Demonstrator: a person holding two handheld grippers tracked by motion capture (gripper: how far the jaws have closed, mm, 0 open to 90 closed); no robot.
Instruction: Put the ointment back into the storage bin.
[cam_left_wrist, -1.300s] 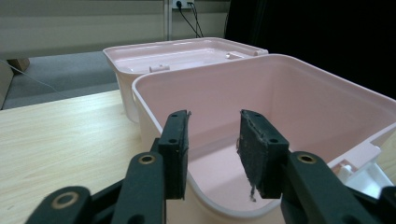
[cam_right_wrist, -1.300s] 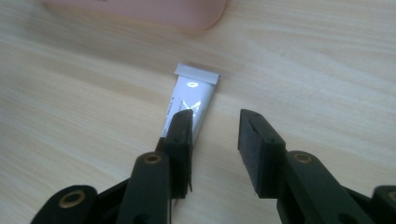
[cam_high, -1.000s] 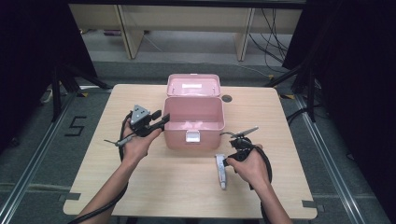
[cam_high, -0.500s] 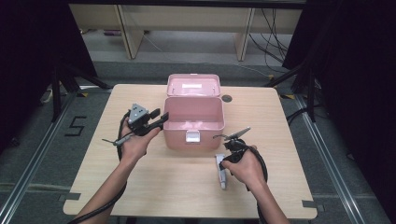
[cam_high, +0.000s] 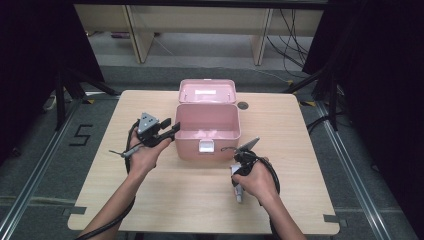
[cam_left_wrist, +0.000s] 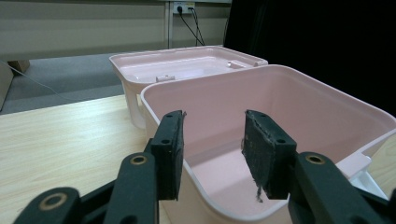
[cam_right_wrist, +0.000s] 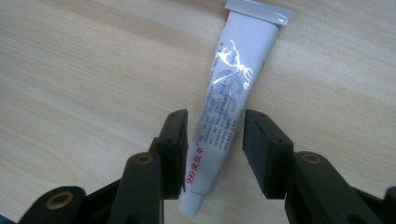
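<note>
While right gripper (cam_right_wrist: 212, 130) hangs over small silver-white squeeze tube (cam_right_wrist: 233, 84), jaws stand wide apart, one each side of tube, not yet pinching. Tube lies flat on pale wooden table (cam_high: 310, 150), just in front of open pink plastic box (cam_high: 206, 131). Tube's long way points up between jaws, cap end nearest gripper. Right hand closest, so my guess: squeeze across tube's thin width. Left gripper (cam_left_wrist: 212, 144) open too, holding nothing, jaws astride box's near wall.
</note>
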